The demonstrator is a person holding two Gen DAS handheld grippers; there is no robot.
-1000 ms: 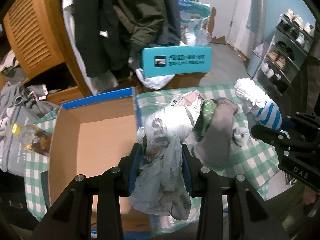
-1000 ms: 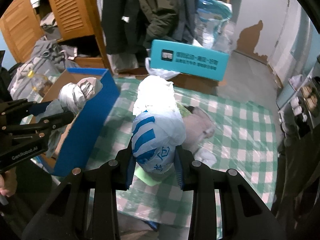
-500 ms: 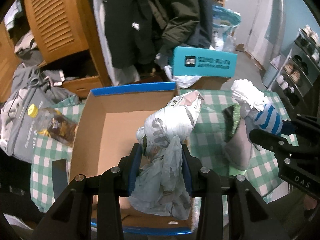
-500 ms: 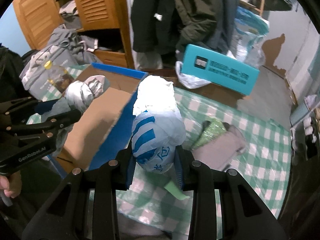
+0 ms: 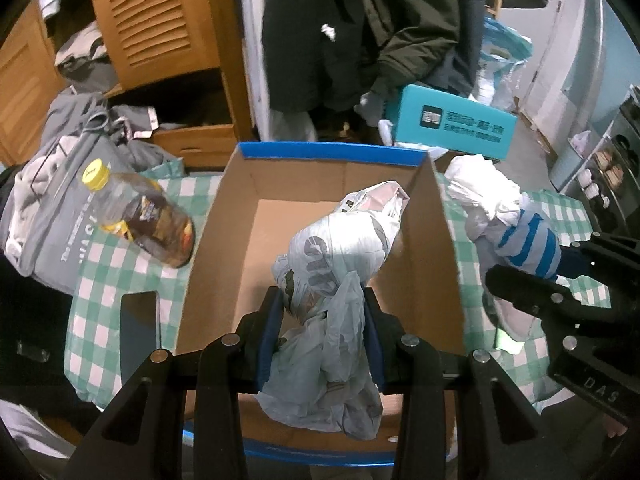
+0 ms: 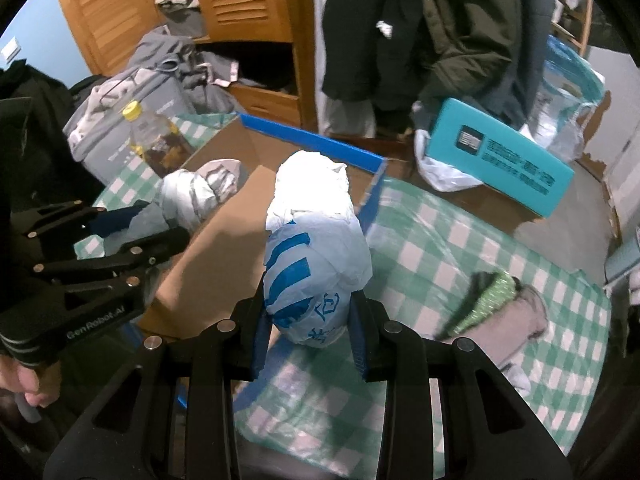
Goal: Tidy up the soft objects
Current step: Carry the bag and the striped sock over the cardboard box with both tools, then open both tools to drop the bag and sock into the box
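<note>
My left gripper is shut on a grey plastic bag bundle and holds it above the open cardboard box with blue rim. My right gripper is shut on a white bag bundle with blue stripes, held over the box's right wall. The right gripper and its bundle show at the right in the left wrist view. The left gripper with its grey bundle shows at the left in the right wrist view. A green and grey soft pile lies on the checked tablecloth.
A bottle with yellow cap lies left of the box beside a grey bag. A dark flat item lies near the box's left side. A teal box, hanging coats and a wooden wardrobe stand behind the table.
Both grippers have moved left with their bundles. The left one went from the box's right edge to over its inside; the right one went from the cloth to the box's right wall.
</note>
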